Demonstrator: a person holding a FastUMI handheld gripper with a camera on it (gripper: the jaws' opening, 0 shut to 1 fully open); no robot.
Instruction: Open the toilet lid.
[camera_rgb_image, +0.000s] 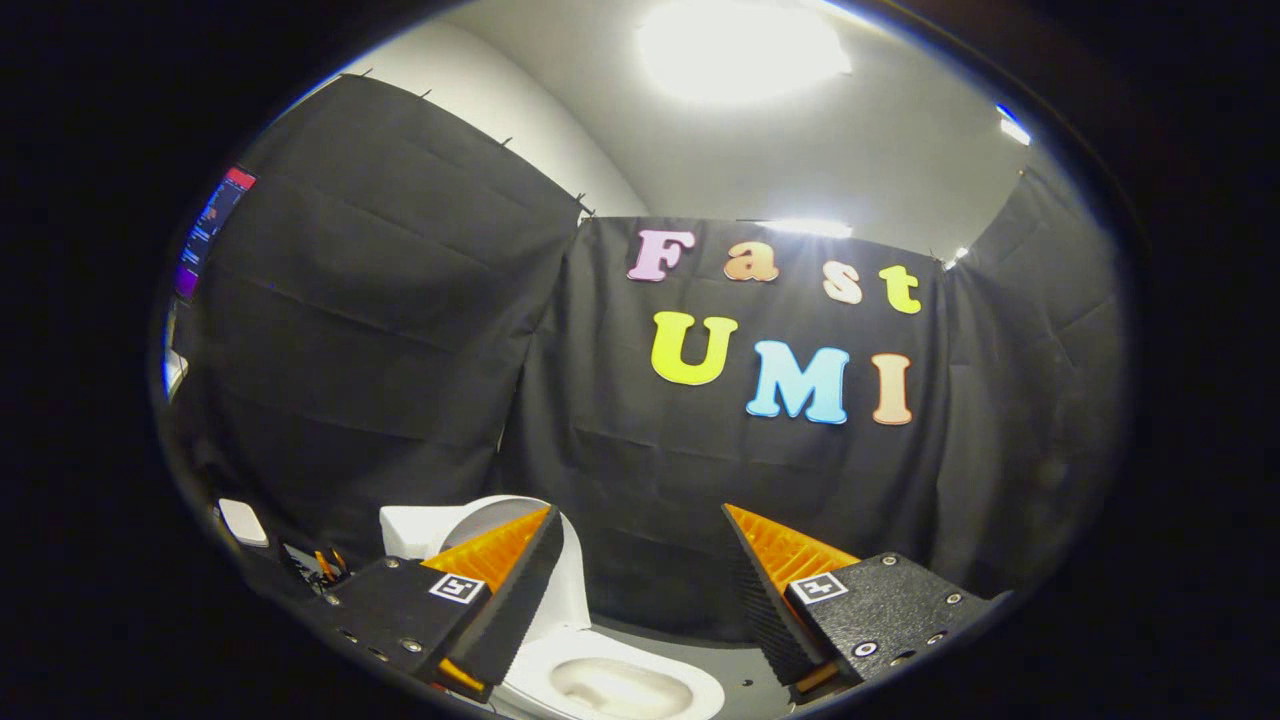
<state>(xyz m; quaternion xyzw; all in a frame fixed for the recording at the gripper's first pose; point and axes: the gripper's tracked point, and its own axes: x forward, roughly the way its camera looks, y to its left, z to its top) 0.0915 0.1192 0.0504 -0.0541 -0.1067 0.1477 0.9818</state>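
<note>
Since the toilet lid (470, 520) already stands upright behind the bowl (620, 690), the job looks done; the gripper (640, 585) hangs above the bowl, fingers wide and empty, probably just needs backing off.

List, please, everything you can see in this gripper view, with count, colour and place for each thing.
toilet: one, white, below and between the fingers, bowl open to view
toilet lid: one, white, raised upright behind the bowl, partly hidden by the left finger
cloth wall: black, hung around the booth behind the toilet
ceiling lights: one large bright one overhead, smaller ones near the top of the cloth
screen: one, lit, at the far left beyond the cloth
small white object: one, left of the toilet, too small to identify
floor: grey, beside the toilet
gripper: one, fingers spread wide apart, holding nothing, above the toilet
</note>
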